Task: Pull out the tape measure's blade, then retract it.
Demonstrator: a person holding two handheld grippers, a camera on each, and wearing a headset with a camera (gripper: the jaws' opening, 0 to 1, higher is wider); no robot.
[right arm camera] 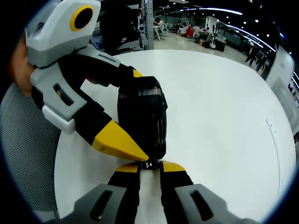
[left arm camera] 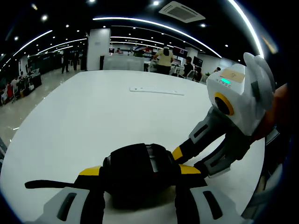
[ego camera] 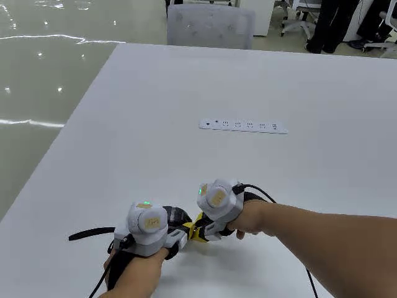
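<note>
A black tape measure (left arm camera: 140,172) rests on the white table (ego camera: 186,112) near its front edge, with a black wrist strap (ego camera: 90,234) trailing left. My left gripper (left arm camera: 139,170) is shut on the case, one yellow-tipped jaw on each side. My right gripper (right arm camera: 149,166) comes in from the right and is shut on the small metal blade hook (right arm camera: 149,164) at the case's mouth. No blade shows outside the case. In the head view the two grippers meet tip to tip around the tape measure (ego camera: 177,217).
A white power strip (ego camera: 243,125) lies mid-table, well beyond the grippers. A grey chair (ego camera: 209,26) stands at the far edge. The table's left edge (ego camera: 74,112) drops to a glossy floor. A black cable (ego camera: 263,192) runs from the right gripper.
</note>
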